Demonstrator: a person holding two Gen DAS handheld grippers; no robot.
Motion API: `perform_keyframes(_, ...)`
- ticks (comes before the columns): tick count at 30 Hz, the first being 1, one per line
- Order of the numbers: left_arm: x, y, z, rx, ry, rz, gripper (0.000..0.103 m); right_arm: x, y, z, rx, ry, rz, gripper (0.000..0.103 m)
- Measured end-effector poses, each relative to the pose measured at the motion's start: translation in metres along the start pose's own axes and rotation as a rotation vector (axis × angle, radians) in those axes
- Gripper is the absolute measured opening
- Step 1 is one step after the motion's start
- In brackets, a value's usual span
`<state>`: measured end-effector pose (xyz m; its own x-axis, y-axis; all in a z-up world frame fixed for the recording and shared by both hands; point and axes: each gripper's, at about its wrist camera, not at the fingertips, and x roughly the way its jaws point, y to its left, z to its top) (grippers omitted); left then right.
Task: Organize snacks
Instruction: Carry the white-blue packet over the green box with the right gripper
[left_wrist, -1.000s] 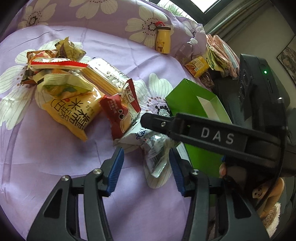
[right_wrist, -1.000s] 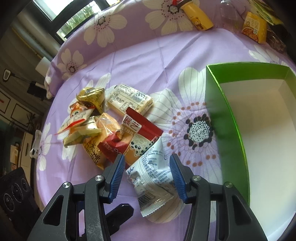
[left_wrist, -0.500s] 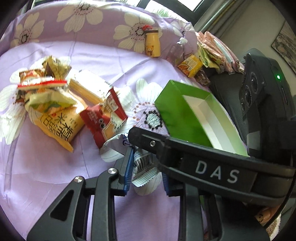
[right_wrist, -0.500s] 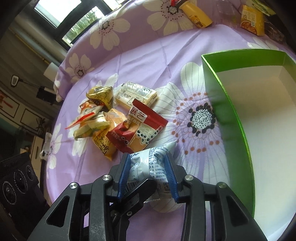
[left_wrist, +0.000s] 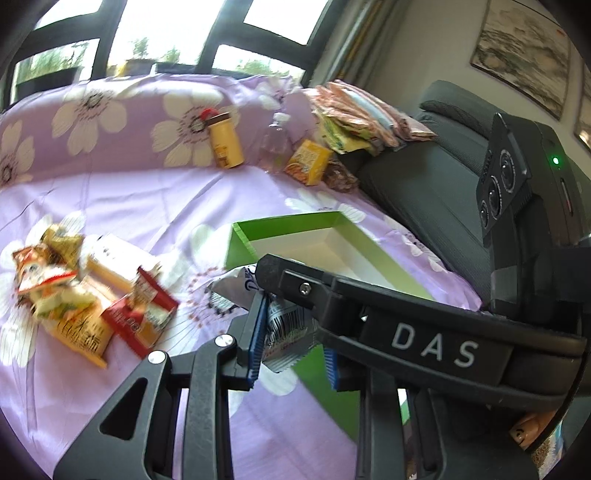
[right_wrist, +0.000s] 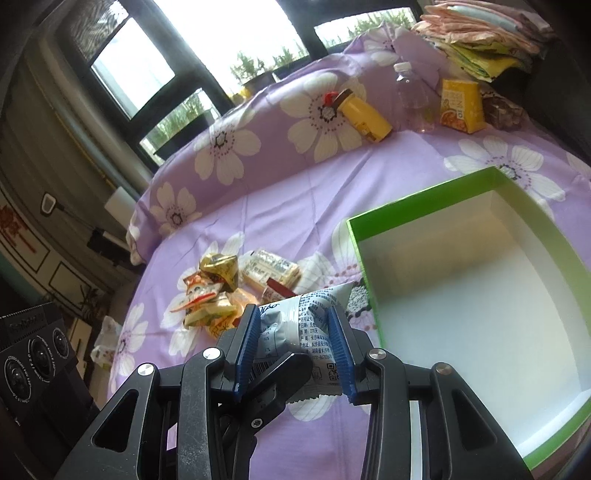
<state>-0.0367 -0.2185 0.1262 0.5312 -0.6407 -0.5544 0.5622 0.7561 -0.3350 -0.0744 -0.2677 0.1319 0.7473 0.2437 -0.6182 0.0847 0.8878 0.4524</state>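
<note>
A white and silver snack packet (right_wrist: 295, 317) hangs above the purple flowered cloth. My right gripper (right_wrist: 293, 350) is shut on it, blue pads pressing both sides. My left gripper (left_wrist: 293, 350) is shut on the same packet (left_wrist: 284, 328) from the other end; one of its black fingers (right_wrist: 280, 373) shows under the packet in the right wrist view. The right gripper's black body marked DAS (left_wrist: 432, 345) crosses the left wrist view. The open green box (right_wrist: 417, 199) with a white inside lies just right of the packet, also seen as the green box (left_wrist: 295, 223). A pile of snack packets (right_wrist: 221, 291) lies left.
At the cloth's far edge lie a yellow bottle (right_wrist: 364, 114), a clear bottle (right_wrist: 412, 96) and a yellow carton (right_wrist: 461, 105). Folded cloths (right_wrist: 480, 33) are stacked behind them. A dark seat (left_wrist: 424, 184) borders the cloth on the right. Windows stand behind.
Both grippers closed on the white packet and lifted it off the cloth. Both views rose and tilted up, bringing the windows and the box's inside into view.
</note>
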Motion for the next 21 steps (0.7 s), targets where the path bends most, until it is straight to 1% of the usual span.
perform_keyframes(4,0.013,-0.021,0.007,0.044,0.015,-0.051,0.026,-0.018,-0.021,0.004,0.050,-0.047,-0.039,0.041)
perform_keyframes(8,0.034,-0.039,0.011,0.078,0.053,-0.088,0.026,-0.028,-0.047,0.006,0.116,-0.064,-0.070,0.041)
perform_keyframes(13,0.057,-0.053,0.013,0.105,0.110,-0.138,0.026,-0.035,-0.072,0.004,0.174,-0.063,-0.121,0.041)
perform_keyframes(21,0.078,-0.066,0.009,0.113,0.169,-0.165,0.026,-0.035,-0.100,0.000,0.244,-0.045,-0.142,0.041)
